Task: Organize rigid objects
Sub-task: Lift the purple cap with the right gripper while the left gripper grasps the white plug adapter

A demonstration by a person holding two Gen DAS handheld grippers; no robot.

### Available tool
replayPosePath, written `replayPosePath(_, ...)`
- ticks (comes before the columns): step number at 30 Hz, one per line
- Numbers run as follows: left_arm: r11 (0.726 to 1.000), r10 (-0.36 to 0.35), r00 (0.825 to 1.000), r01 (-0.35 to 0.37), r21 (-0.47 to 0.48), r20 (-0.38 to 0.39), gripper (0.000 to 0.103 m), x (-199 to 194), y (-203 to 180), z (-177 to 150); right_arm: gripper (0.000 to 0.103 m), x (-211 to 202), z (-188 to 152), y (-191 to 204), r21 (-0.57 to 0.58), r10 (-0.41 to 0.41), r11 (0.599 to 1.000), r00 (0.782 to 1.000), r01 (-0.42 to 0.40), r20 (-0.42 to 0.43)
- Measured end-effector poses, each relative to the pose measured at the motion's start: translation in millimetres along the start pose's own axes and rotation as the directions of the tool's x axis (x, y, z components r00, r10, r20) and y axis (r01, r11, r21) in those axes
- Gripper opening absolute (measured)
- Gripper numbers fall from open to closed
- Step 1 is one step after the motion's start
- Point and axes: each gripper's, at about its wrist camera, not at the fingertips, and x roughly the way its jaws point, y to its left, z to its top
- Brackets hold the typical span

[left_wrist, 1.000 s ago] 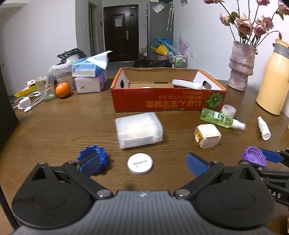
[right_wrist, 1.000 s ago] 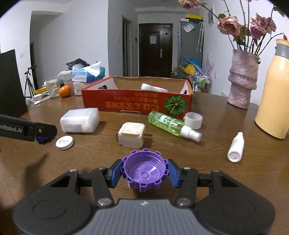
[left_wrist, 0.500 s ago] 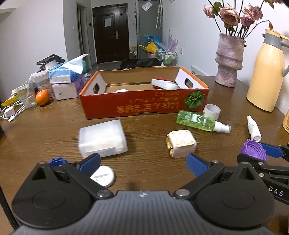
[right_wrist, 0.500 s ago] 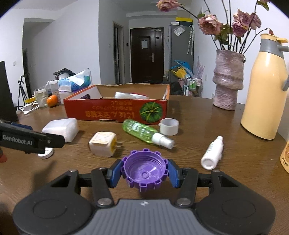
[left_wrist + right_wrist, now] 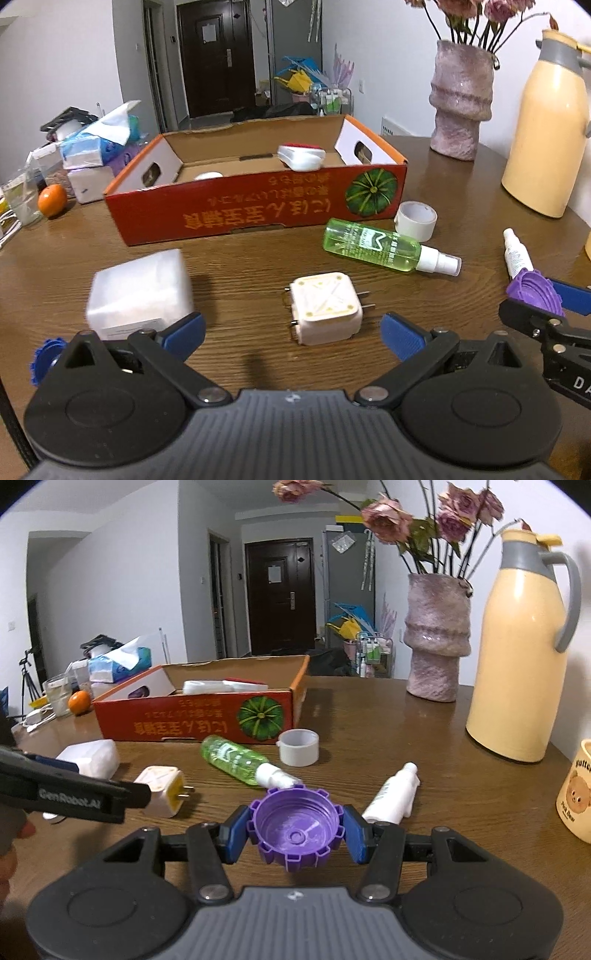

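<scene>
My right gripper (image 5: 294,832) is shut on a purple ridged cap (image 5: 295,829), held above the table; the cap also shows at the right in the left wrist view (image 5: 533,290). My left gripper (image 5: 291,330) is open and empty, with a cream plug adapter (image 5: 324,308) lying just ahead between its fingers. The orange cardboard box (image 5: 258,214) stands behind, holding a white and red item (image 5: 300,156). On the table lie a white box (image 5: 138,291), a green spray bottle (image 5: 373,247), a tape roll (image 5: 415,218), a small white bottle (image 5: 517,253) and a blue cap (image 5: 46,356).
A yellow thermos (image 5: 524,646) and a vase of flowers (image 5: 436,635) stand at the right. A bear mug (image 5: 578,794) is at the far right edge. Tissue packs (image 5: 92,155), an orange (image 5: 52,199) and a glass (image 5: 22,201) are at the left.
My left gripper has swung right: the round white disc has left its view, the blue cap slid to the left edge, and the plug adapter now lies between its fingers. The right gripper still holds the purple cap.
</scene>
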Motion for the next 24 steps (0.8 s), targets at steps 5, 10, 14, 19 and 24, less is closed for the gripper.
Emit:
replayPosePath(5, 1.0, 0.017, 1.0, -0.017, 0.005, -0.01, 0.103, 16, -12, 4, 0.052, 4, 0, -8, 0.023, -0.011, 1.0, 1.0, 0.011, 0.001)
replayPosePath(10, 0.999, 0.032, 0.999, -0.033, -0.006, -0.035, 0.103, 32, -21, 8, 0.052, 5, 1, -17, 0.032, -0.025, 0.999, 1.0, 0.025, 0.008)
replayPosePath(14, 0.999, 0.051, 0.998, -0.052, -0.013, -0.046, 0.103, 43, -25, 8, 0.052, 8, 1, -25, 0.045, -0.04, 0.998, 0.999, 0.039, 0.007)
replayPosePath(19, 0.998, 0.055, 0.997, -0.056, -0.025, -0.061, 0.096, 52, -27, 9, 0.052, 11, 0, -31, 0.063, -0.05, 0.997, 0.999, 0.049, 0.003)
replayPosePath(24, 0.999, 0.014, 0.999, -0.015, -0.034, -0.042, 0.068, 50, -27, 9, 0.052, 12, 0, -30, 0.062, -0.053, 0.997, 0.999, 0.053, 0.004)
